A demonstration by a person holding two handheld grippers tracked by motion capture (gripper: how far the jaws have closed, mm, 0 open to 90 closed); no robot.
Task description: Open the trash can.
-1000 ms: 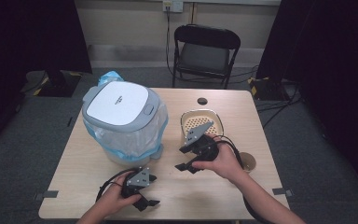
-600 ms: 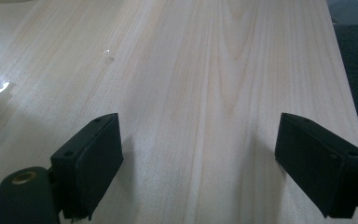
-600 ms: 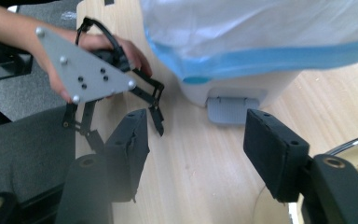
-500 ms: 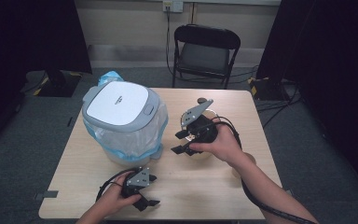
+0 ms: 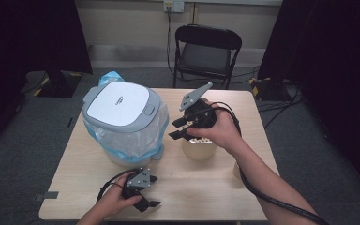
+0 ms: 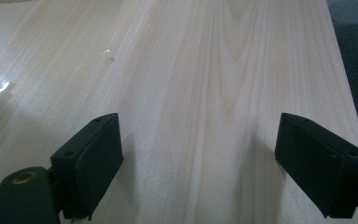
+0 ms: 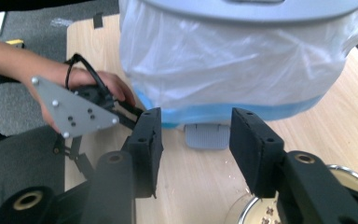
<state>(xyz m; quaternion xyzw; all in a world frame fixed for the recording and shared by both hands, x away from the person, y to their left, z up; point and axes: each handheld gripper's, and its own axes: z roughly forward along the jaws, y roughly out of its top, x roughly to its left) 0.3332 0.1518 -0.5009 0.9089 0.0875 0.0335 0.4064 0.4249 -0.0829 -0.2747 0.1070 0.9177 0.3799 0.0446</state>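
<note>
The right gripper (image 5: 179,129) hangs above the table (image 5: 206,192), just over the left rim of a round bowl (image 5: 198,150) that stands right of centre. Its jaws point left toward the bin (image 5: 122,124) and have just been closing; they now stand at a middling gap with nothing between them. In the right gripper view the gripper (image 7: 193,144) looks across at the bin (image 7: 242,60), whose clear liner bulges out under a grey lid and shows a blue hem near the base; a grey pedal (image 7: 206,136) sits at the foot of the bin, framed between the two black pads. The bowl (image 7: 256,207) shows at the lower right of that view, pale crumbs inside it.

The left gripper (image 5: 152,192) rests low at the near edge of the table, near the bin's front. In the left gripper view the gripper (image 6: 198,158) has its jaws spread wide over bare wood (image 6: 205,70), holding nothing.

A black chair (image 5: 207,51) stands beyond the far edge.
</note>
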